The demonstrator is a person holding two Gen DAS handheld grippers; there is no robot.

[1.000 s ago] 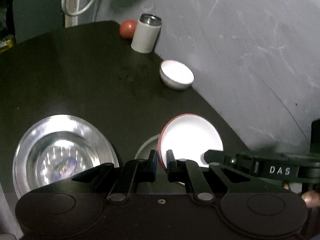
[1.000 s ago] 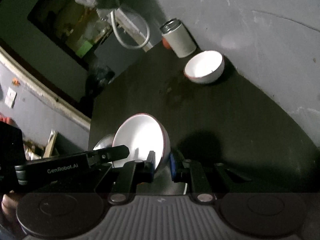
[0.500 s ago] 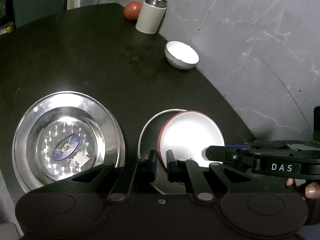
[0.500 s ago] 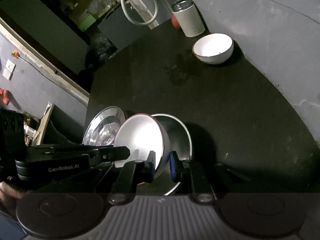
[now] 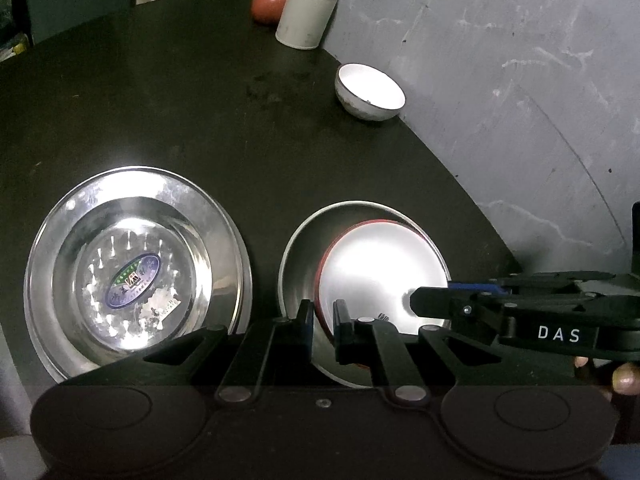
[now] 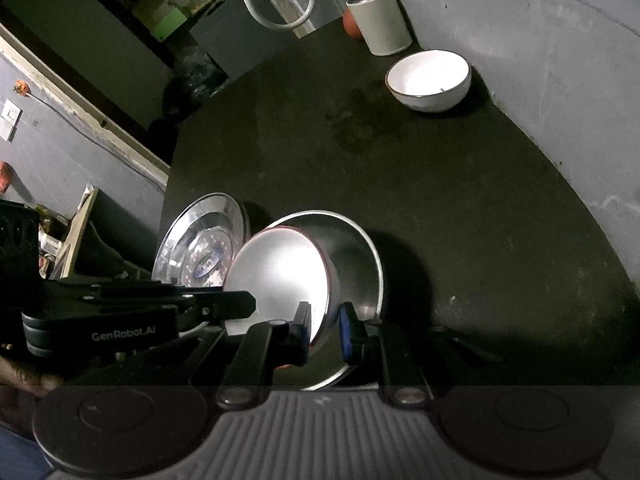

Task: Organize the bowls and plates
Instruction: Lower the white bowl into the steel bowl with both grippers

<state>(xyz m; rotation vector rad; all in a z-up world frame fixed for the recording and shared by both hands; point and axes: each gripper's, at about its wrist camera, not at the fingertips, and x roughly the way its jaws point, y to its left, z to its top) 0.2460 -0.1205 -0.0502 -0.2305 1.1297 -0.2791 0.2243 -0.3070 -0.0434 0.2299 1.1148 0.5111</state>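
Both grippers are clamping the same red-rimmed white bowl (image 5: 376, 276) by opposite sides of its rim. The left gripper (image 5: 322, 326) is pinching the bowl's near-left rim with its jaws drawn narrow around the thin wall, one finger inside and one outside. The right gripper (image 6: 324, 328) is doing the same on the other side, jaws nearly closed with the rim caught between them; from the left wrist view its black body marked DAS is reaching in across the bowl's right side.

The bowl is sitting tilted inside a steel bowl (image 5: 300, 256), which is resting on the dark round tabletop (image 5: 160, 100) near its front edge, on the side closest to the grey wall (image 5: 500, 80). I cannot tell whether the white bowl is touching the steel bowl's floor. Just beside the steel bowl, to its left and close to the table's front-left edge, a wide steel plate (image 5: 136, 264) with a blue oval sticker in its middle is lying flat.

Well apart, along the table's edge next to the wall, a smaller white bowl (image 5: 370, 92) is standing upright. Farther back along that edge an open white flask (image 5: 308, 16) is standing, with a red round fruit (image 5: 269, 3) just behind it. A person's fingertips (image 5: 624, 380) are showing under the right gripper's handle.
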